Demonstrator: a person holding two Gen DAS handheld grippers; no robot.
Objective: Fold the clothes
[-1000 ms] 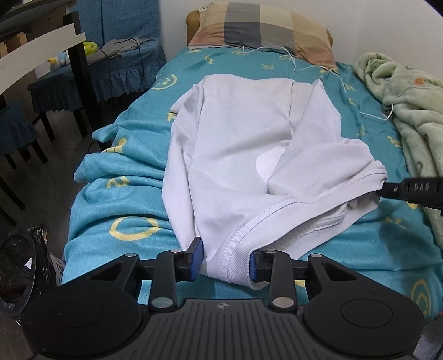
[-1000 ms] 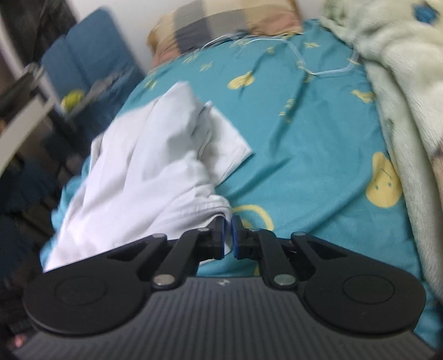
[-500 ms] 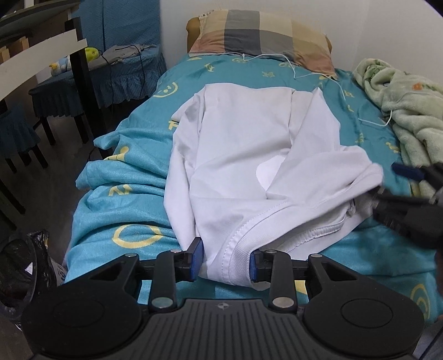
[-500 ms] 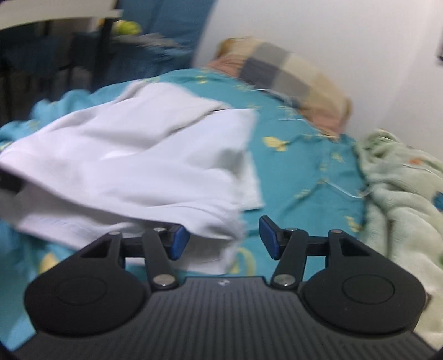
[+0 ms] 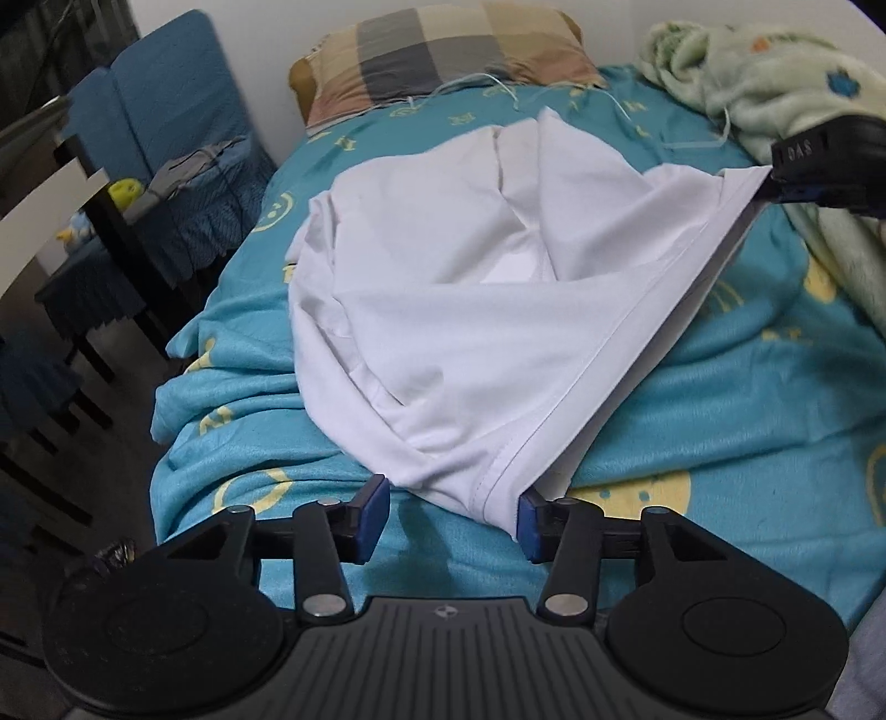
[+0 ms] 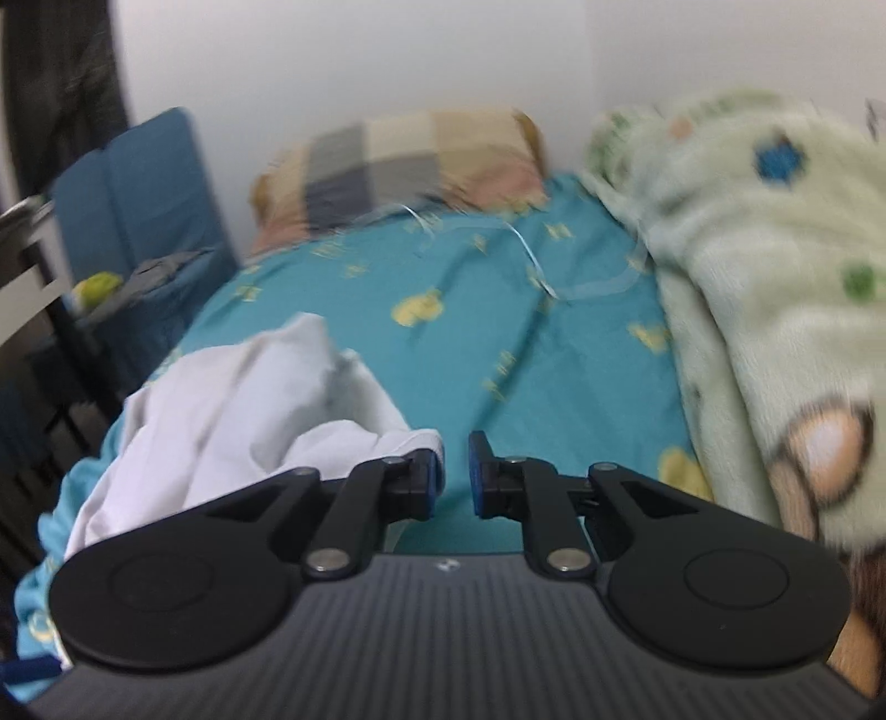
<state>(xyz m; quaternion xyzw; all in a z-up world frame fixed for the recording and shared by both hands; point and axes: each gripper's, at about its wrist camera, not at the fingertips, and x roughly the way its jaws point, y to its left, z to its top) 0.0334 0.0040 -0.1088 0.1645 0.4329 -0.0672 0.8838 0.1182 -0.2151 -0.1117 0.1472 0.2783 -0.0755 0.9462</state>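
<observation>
A white garment (image 5: 470, 310) lies crumpled on the teal bed sheet (image 5: 720, 399). My left gripper (image 5: 446, 515) is at its near corner with the jaws opening wide. The bunched hem sits between them and touches only the right pad (image 5: 526, 518). From there the hem runs in a straight, taut line up to my right gripper (image 5: 775, 180) at the far right. In the right wrist view the right gripper (image 6: 451, 471) has its jaws closing, with a narrow gap still showing. The garment (image 6: 232, 410) is draped over the left fingertip (image 6: 426, 471).
A checked pillow (image 5: 448, 50) lies at the head of the bed, against the wall. A pale green fleece blanket (image 5: 775, 66) is heaped along the right side, with a thin white cable (image 6: 526, 260) near it. Blue-covered chairs (image 5: 166, 111) stand off the bed's left edge.
The left jaws have spread and no longer squeeze the bunched hem. The right jaws opened wide, then narrowed again at the garment's far corner. The hem between the grippers is now stretched taut.
</observation>
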